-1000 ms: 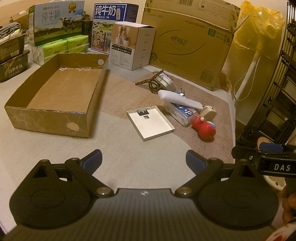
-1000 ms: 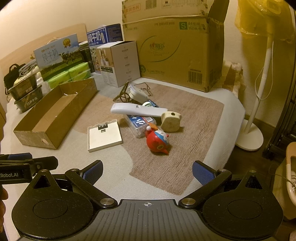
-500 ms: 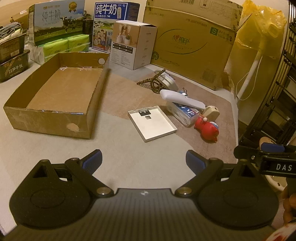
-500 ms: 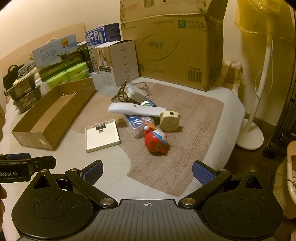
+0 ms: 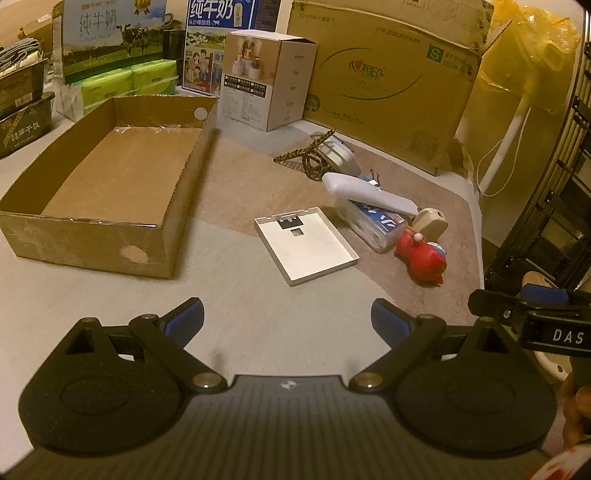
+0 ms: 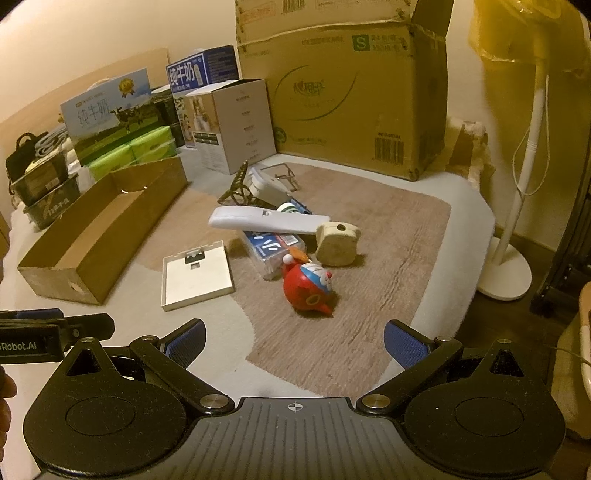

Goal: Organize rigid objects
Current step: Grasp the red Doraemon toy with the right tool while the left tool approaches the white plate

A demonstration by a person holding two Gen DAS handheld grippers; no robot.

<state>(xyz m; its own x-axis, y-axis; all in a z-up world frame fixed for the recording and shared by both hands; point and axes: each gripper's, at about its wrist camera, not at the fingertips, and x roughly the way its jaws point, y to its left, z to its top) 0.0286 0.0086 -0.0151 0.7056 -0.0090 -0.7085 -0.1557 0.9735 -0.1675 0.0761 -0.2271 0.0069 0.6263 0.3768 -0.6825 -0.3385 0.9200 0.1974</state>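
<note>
An open, shallow cardboard box lies at the left with nothing inside. A flat white tray-like lid rests on the mat to its right. Beyond it is a small heap: a long white handheld device, a clear plastic case with a blue label, a beige plug-like block, a red round toy figure and a patterned cord with a white adapter. My left gripper and right gripper both stand open, short of the objects, holding nothing.
Large cardboard cartons, a white product box, milk cartons and green tissue packs line the back. A white fan stand is off the mat's right edge. Dark trays sit far left.
Both grippers have edged slightly forward toward the heap; the objects look a bit nearer. Nothing on the mat has moved and both grippers stay open.
</note>
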